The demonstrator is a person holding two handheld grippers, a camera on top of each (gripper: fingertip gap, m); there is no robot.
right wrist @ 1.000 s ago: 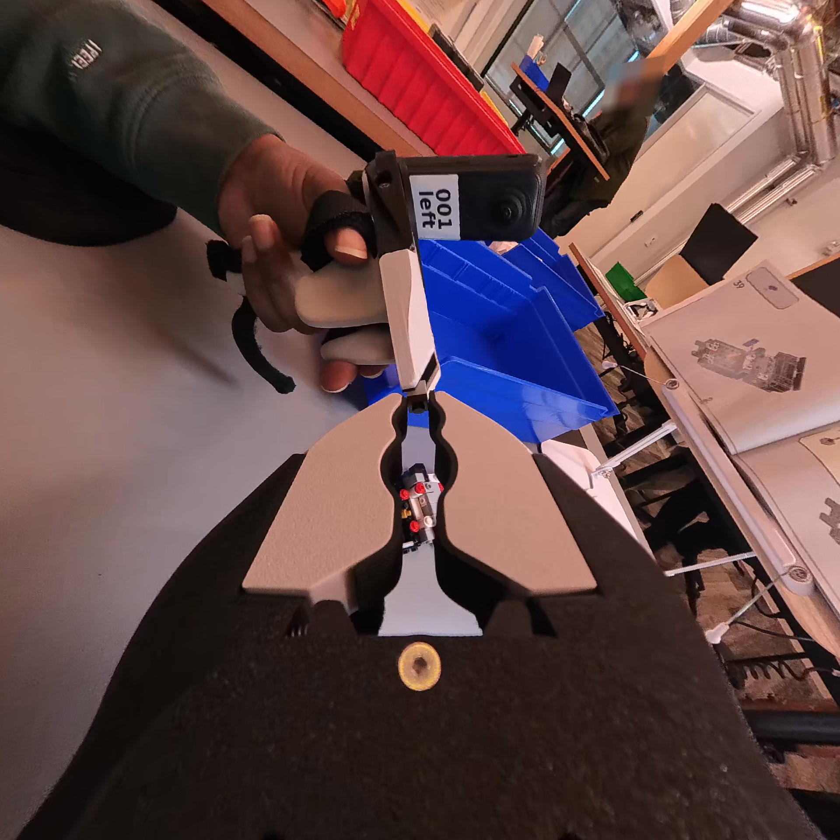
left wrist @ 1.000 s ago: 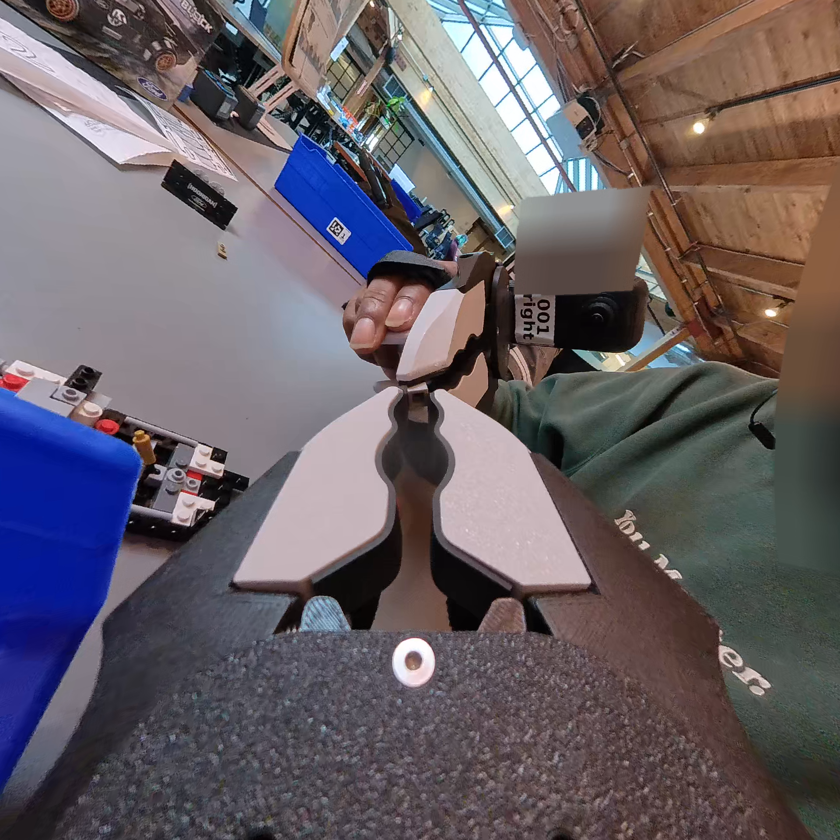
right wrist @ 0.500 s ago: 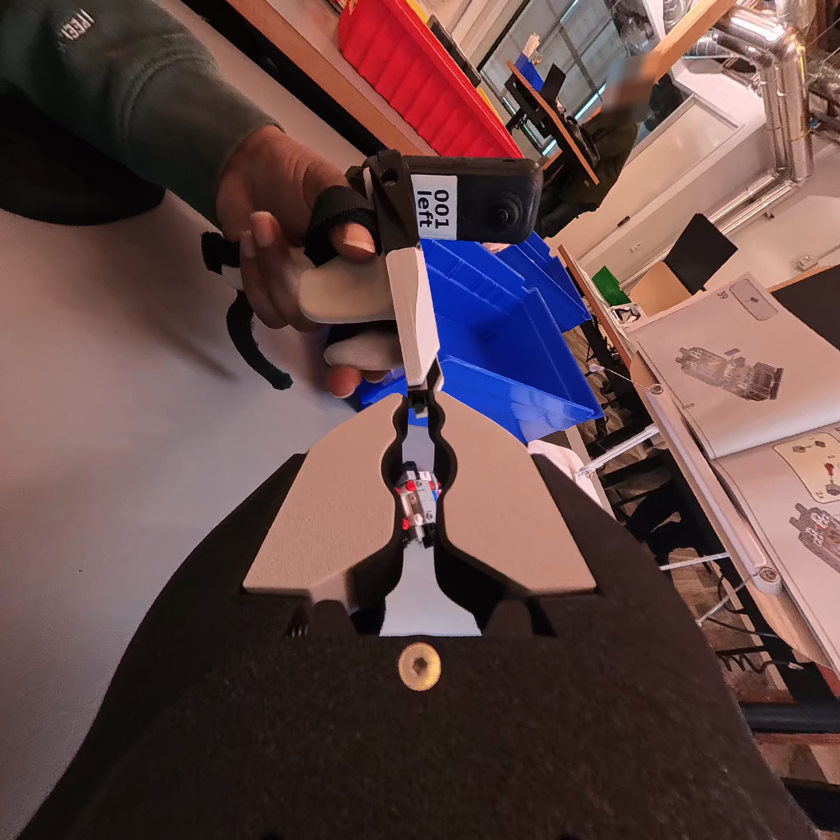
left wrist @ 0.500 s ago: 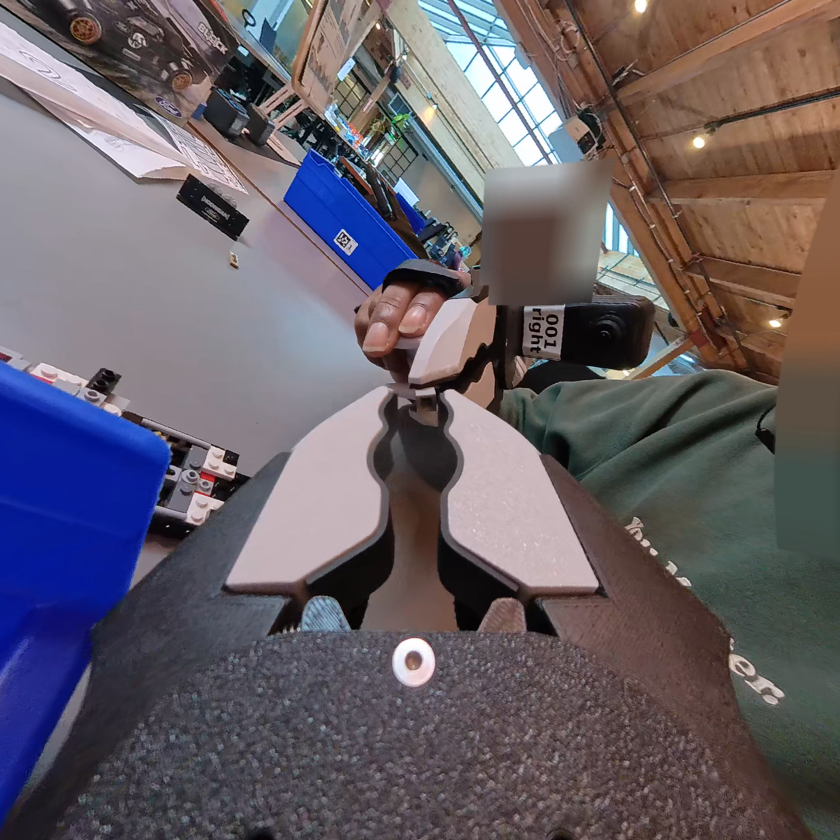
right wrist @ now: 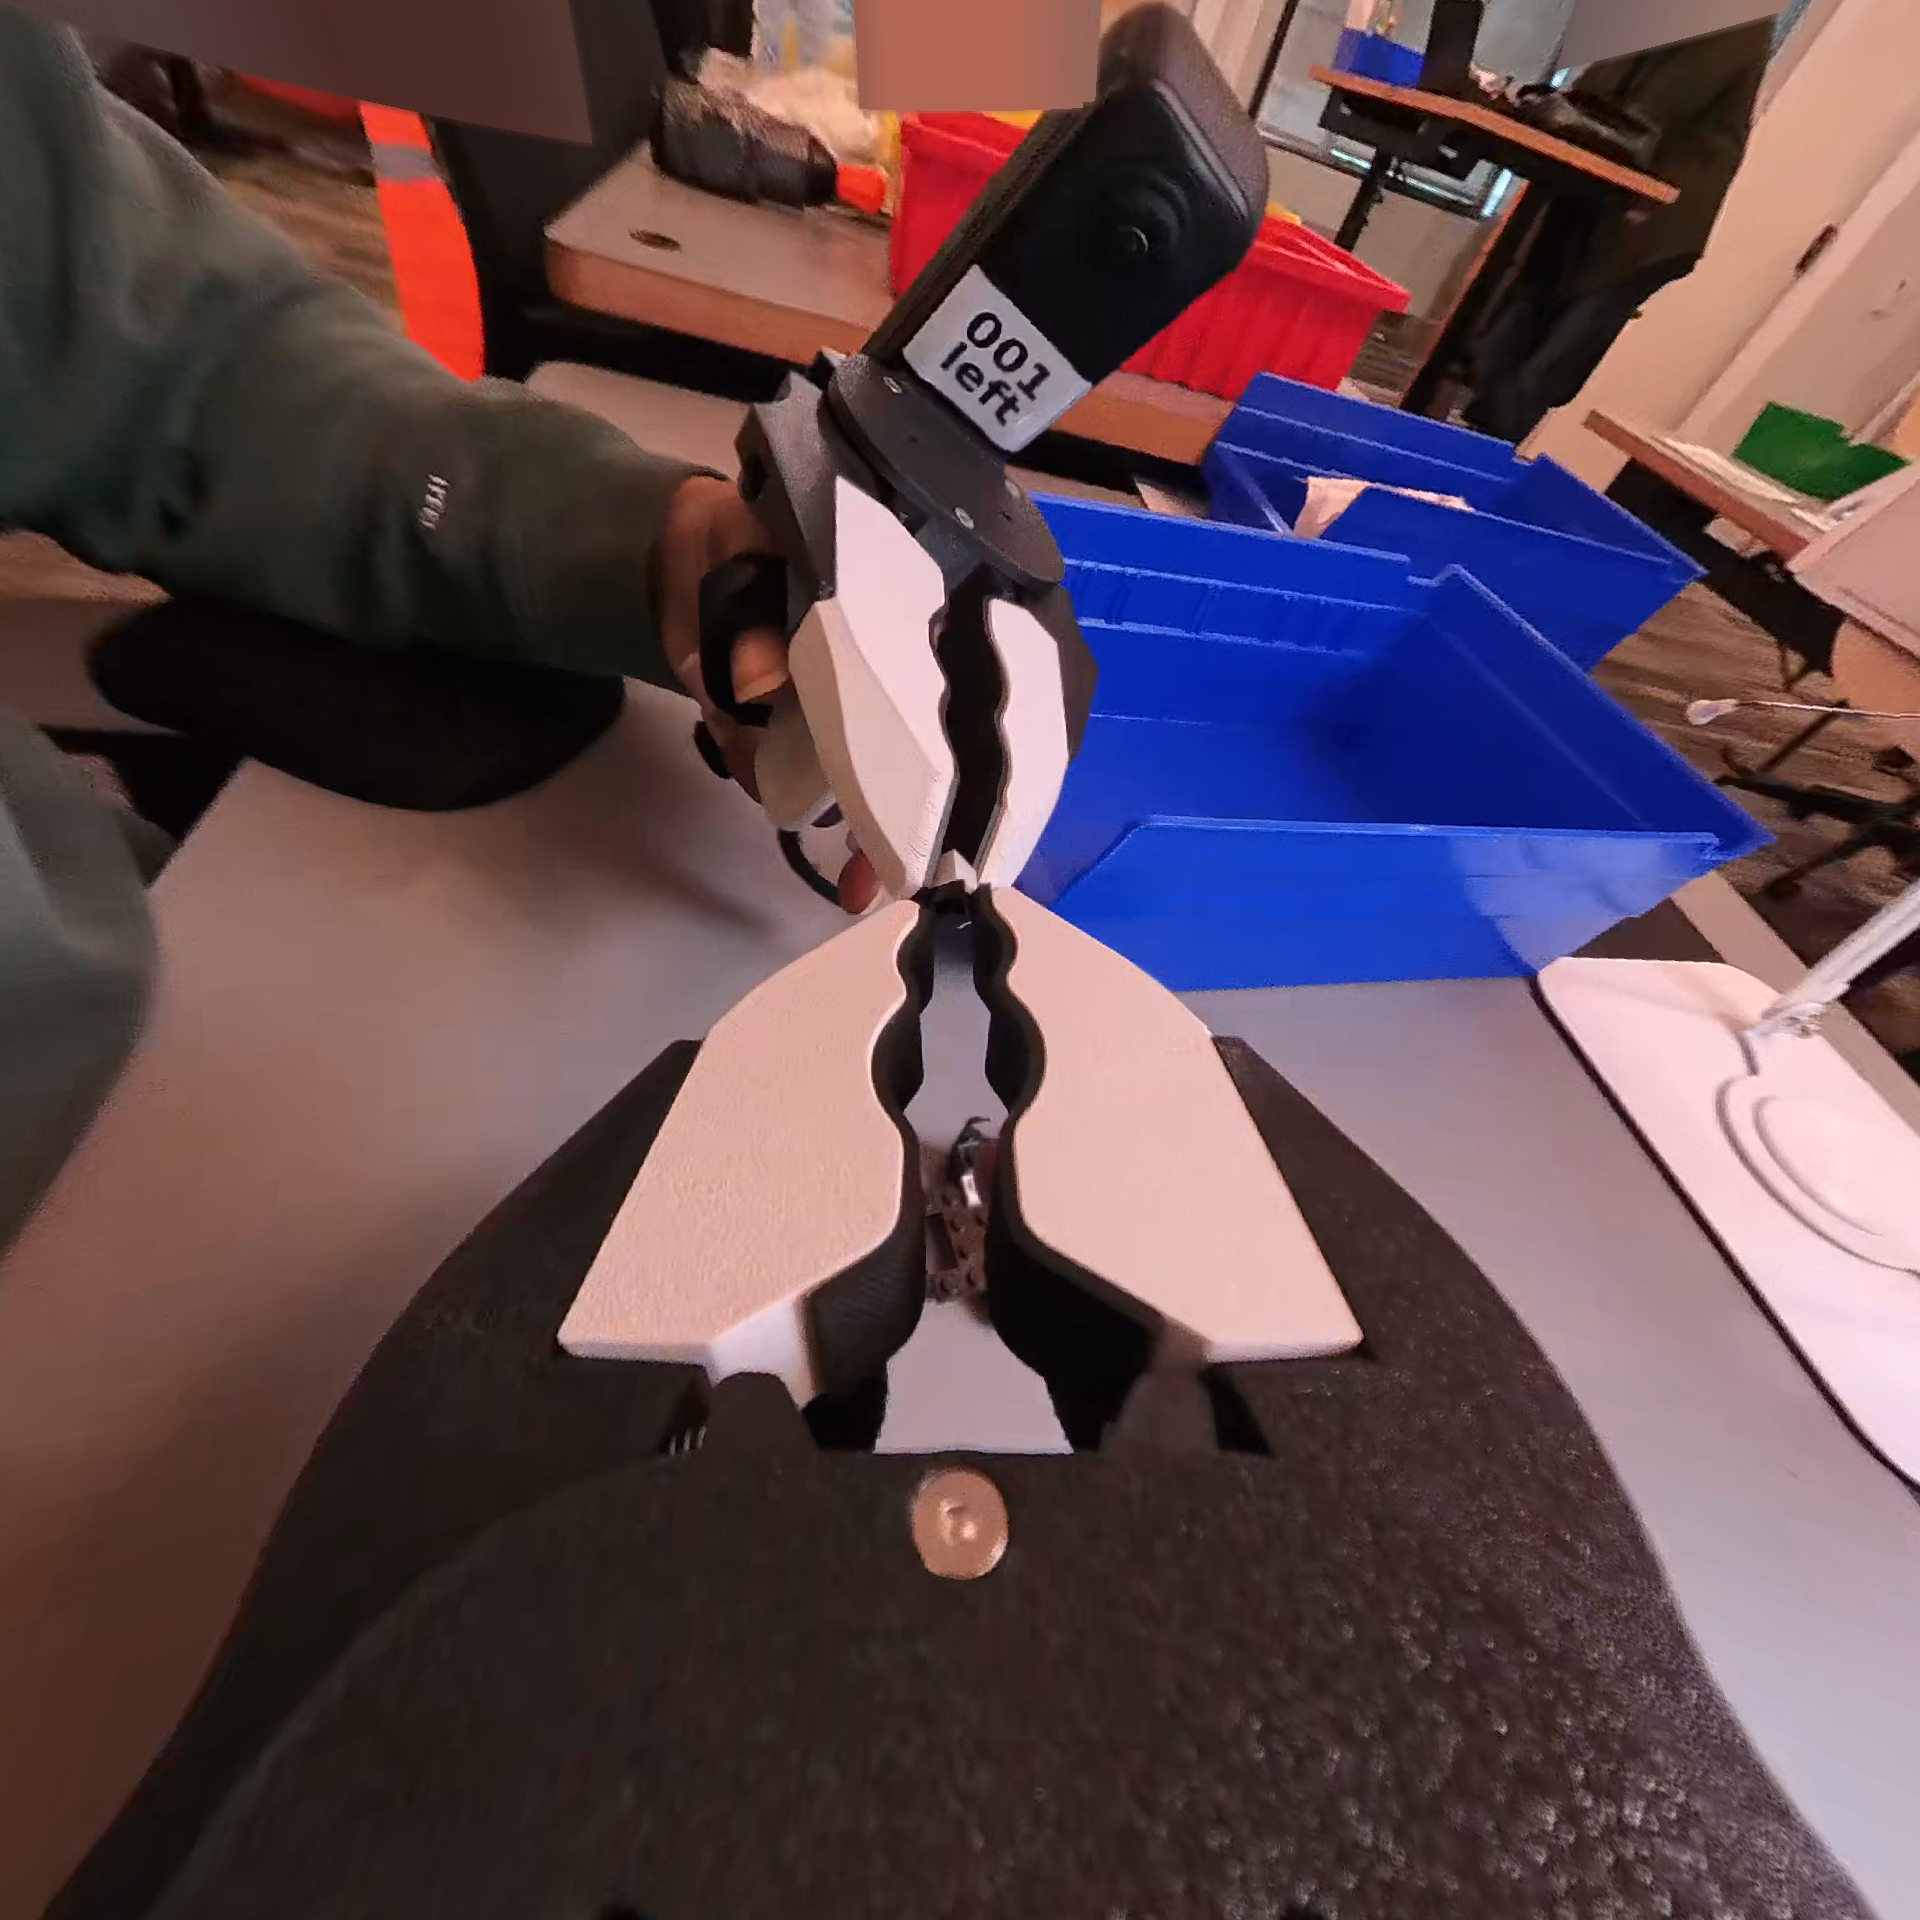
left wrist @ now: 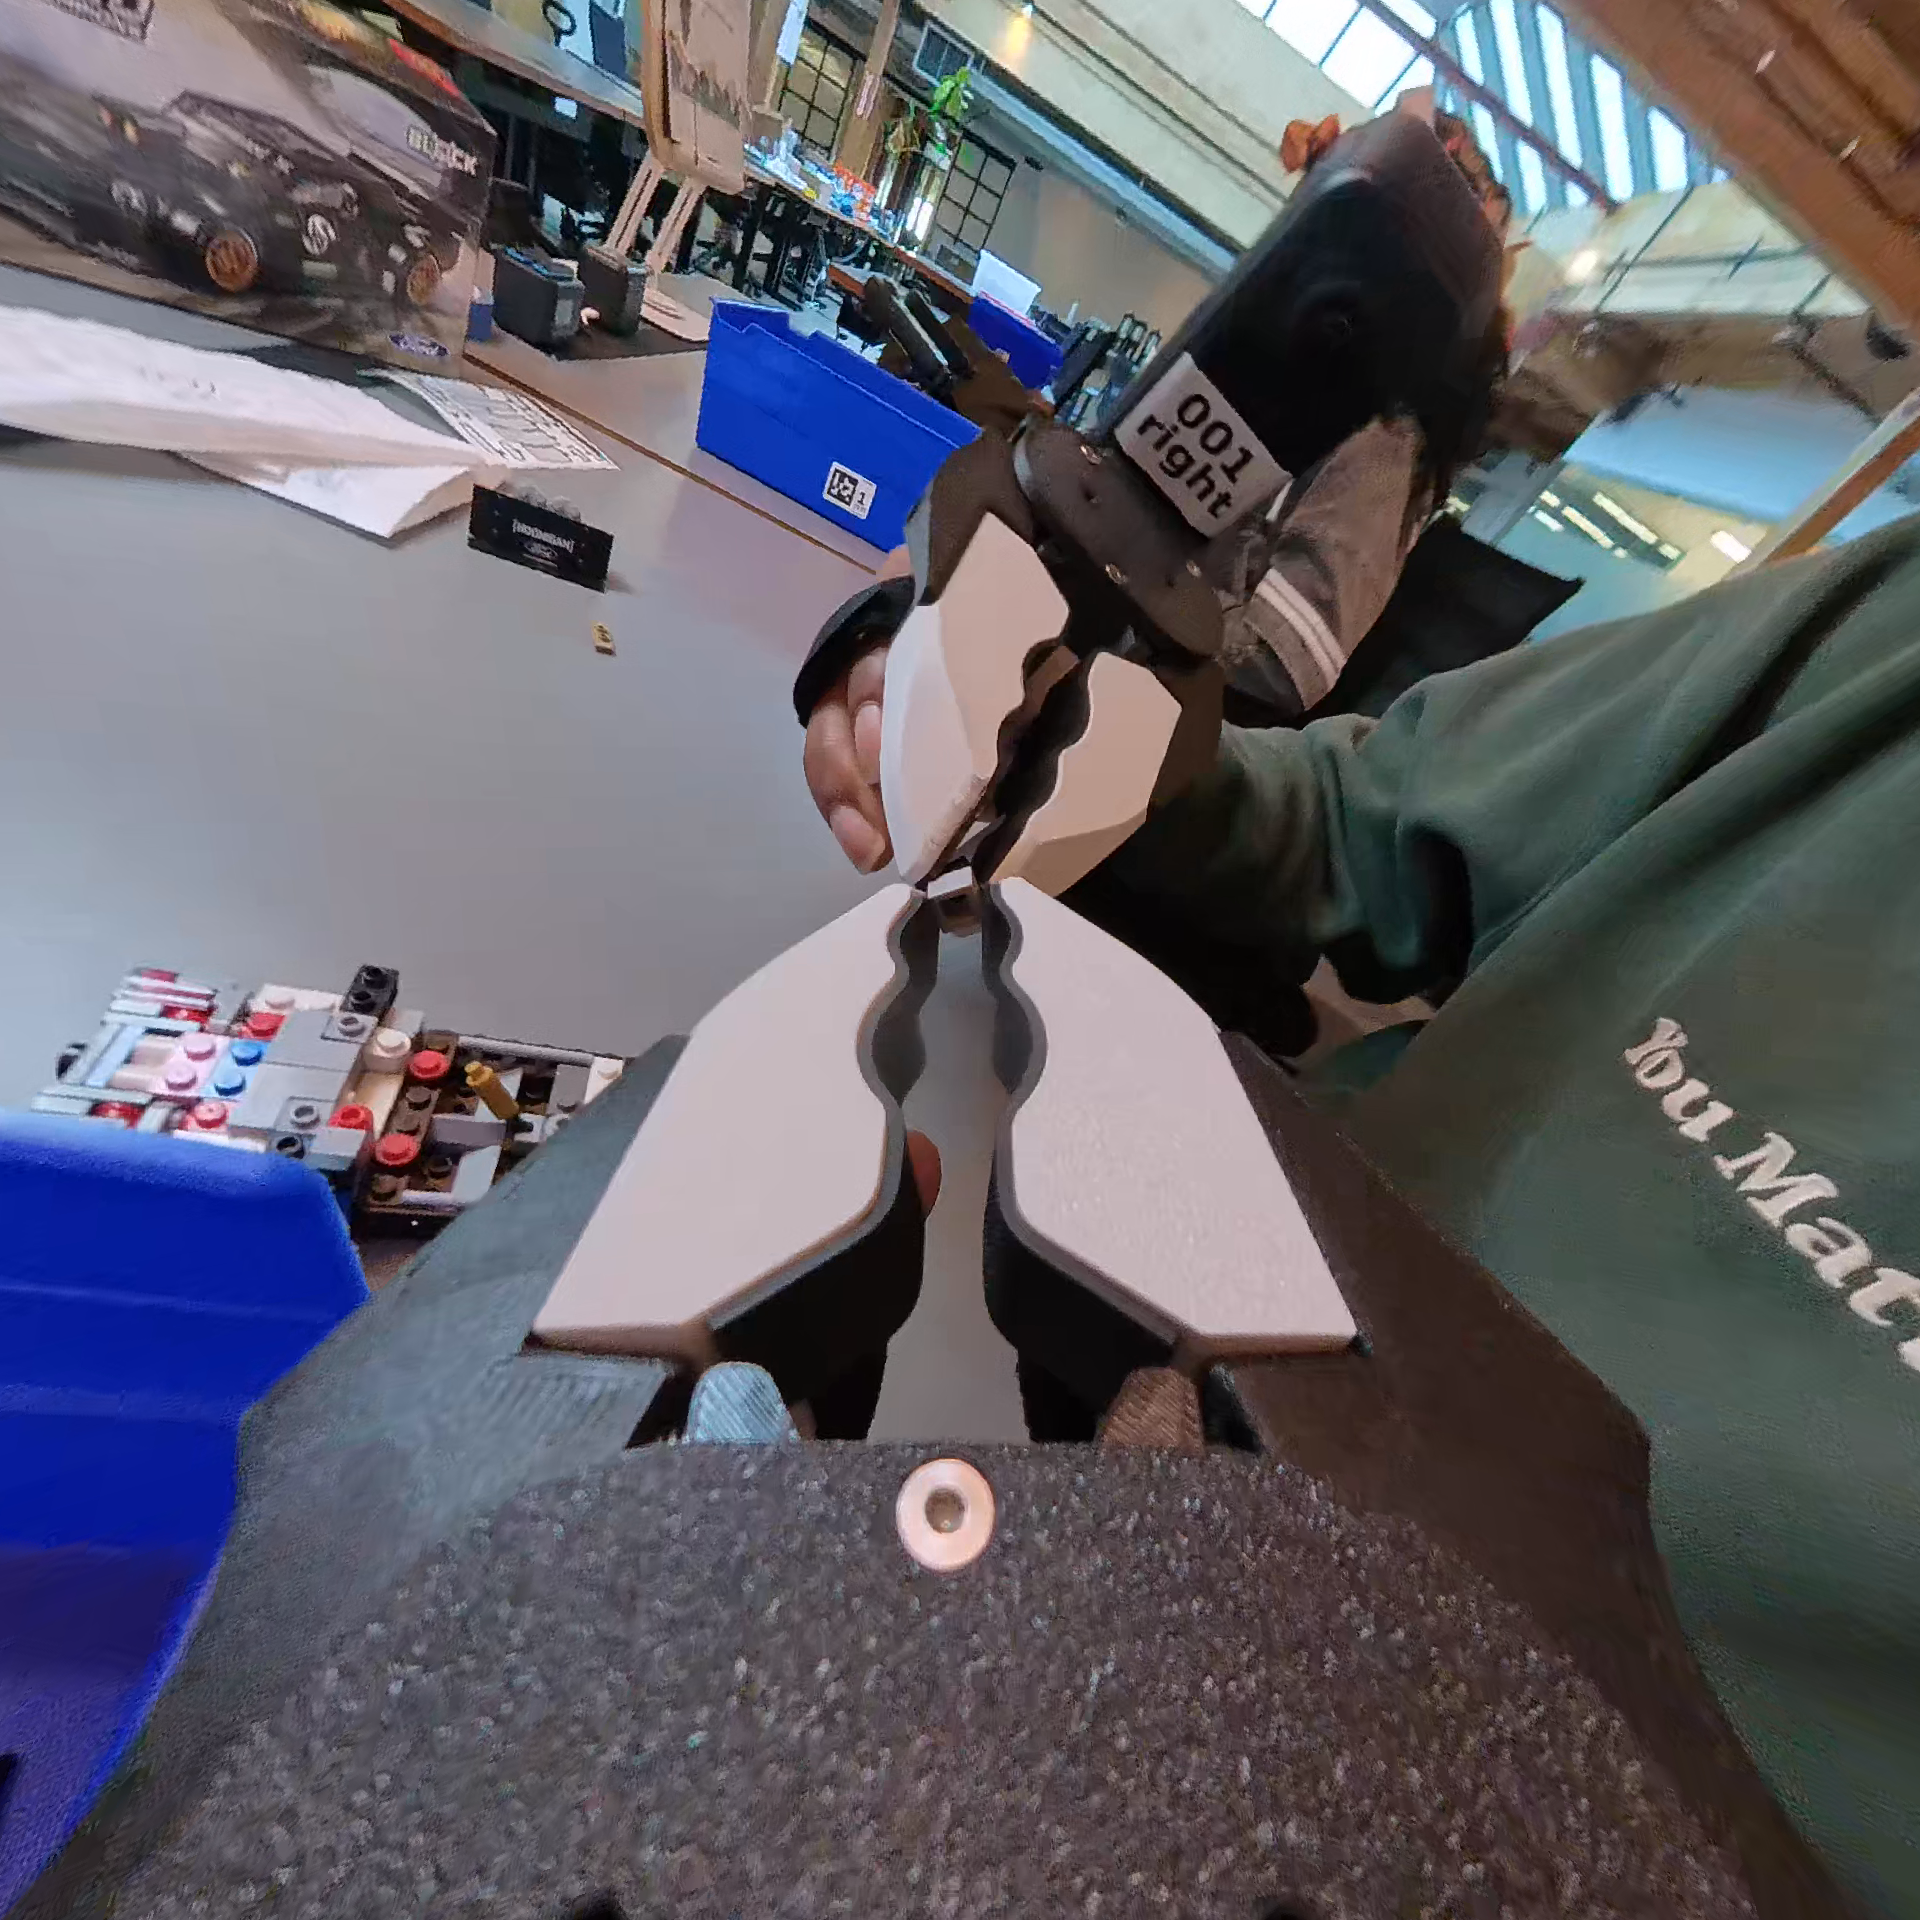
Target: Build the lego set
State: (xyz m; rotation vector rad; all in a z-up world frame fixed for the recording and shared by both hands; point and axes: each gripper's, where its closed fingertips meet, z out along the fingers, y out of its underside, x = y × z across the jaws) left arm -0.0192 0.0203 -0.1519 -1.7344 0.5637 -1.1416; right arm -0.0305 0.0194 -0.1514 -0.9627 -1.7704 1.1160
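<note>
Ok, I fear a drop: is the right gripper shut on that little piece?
Shut: the right gripper has its fingertips pinching a small dark piece, which the left gripper also meets.

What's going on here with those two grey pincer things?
A person in a green sweatshirt holds a gripper in each hand above a grey table. The left gripper and right gripper meet tip to tip, both pinched on one tiny piece between them. A partly built brick model lies on the table beside a blue bin, with open instruction sheets farther back.
</note>
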